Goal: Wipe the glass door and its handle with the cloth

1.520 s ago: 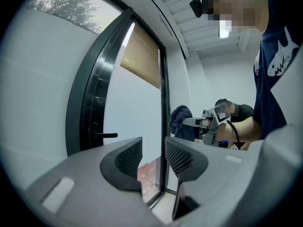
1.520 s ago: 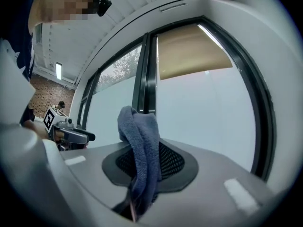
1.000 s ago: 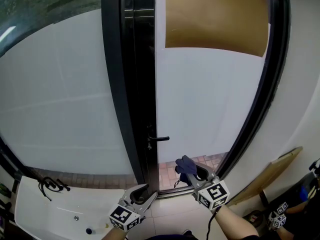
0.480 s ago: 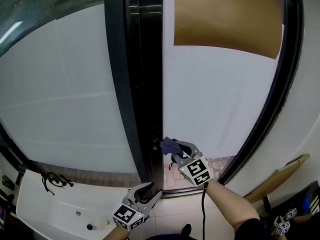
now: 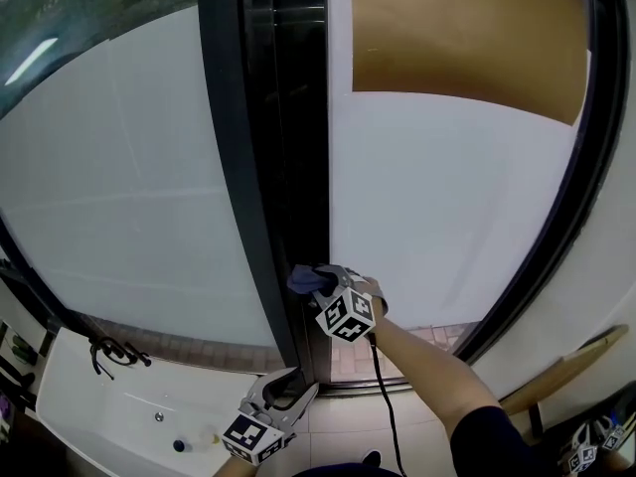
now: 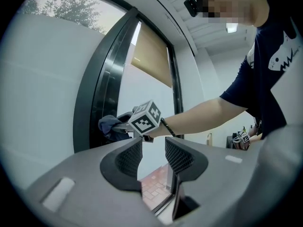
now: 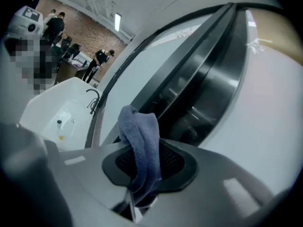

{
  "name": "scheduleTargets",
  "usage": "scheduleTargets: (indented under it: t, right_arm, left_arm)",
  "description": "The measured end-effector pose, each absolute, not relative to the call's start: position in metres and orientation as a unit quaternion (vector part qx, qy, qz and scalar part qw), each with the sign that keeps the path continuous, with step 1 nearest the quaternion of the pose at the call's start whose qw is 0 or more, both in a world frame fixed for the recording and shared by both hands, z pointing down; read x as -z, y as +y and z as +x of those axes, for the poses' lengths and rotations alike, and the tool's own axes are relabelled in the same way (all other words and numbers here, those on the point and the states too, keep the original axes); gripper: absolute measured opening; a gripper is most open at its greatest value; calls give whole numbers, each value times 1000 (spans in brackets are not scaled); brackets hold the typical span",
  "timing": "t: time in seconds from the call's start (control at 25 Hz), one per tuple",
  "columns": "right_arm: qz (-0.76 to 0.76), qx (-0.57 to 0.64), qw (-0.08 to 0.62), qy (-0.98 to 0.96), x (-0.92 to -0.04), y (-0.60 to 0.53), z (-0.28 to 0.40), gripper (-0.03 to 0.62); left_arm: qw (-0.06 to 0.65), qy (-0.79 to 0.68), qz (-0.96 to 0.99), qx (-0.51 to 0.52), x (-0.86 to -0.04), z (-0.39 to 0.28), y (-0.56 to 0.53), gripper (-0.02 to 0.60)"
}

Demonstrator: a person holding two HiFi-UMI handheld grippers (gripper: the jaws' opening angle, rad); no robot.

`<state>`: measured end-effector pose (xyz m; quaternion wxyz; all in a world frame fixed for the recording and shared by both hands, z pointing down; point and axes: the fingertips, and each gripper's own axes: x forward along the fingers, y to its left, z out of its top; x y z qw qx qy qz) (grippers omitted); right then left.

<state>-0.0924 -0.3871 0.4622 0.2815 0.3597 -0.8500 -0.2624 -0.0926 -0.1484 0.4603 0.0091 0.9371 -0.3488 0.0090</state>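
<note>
At the black-framed glass door [image 5: 437, 197], the right gripper [image 5: 324, 280] is clamped on a blue-grey cloth [image 5: 304, 279] and holds it against the dark centre frame [image 5: 288, 167], at the left edge of the frosted pane and low on the door. The handle cannot be made out behind the cloth. The right gripper view shows the towelling cloth [image 7: 141, 141] pinched between the jaws of the right gripper [image 7: 147, 167], its bunched end standing up beyond them towards the glossy black frame [image 7: 199, 93]. The person's bare forearm [image 5: 427, 366] reaches in from the near right. The left gripper [image 5: 284, 390] hangs low and nearer the person, below the cloth and well apart from it. In its own view, the left gripper [image 6: 154, 157] has its jaws a narrow gap apart with nothing between them, and the right gripper [image 6: 122, 126] and the cloth [image 6: 108, 125] show beyond, against the frame. A sheet of brown paper [image 5: 467, 38] covers the upper part of the pane. A white basin [image 5: 89, 425] with a black tap [image 5: 104, 351] stands at the near left, and a wooden board [image 5: 556, 371] leans at the near right. Several people [image 7: 102, 58] stand far off before a brick wall in the right gripper view.
</note>
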Motion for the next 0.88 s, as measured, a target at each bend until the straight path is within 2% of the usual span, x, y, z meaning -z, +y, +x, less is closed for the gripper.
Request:
scheduleTargets:
  t: [0.16, 0.48, 0.88]
  right_arm:
    - [336, 355, 333, -806, -475, -407, -106, 72]
    - [237, 547, 394, -699, -495, -410, -103, 72]
    - [214, 606, 440, -627, -498, -419, -43, 71]
  left_arm:
    - [13, -361, 932, -15, -464, -89, -159, 147]
    - [22, -372, 928, -14, -466, -73, -181, 147]
    - [20, -344, 939, -13, -468, -36, -196, 147]
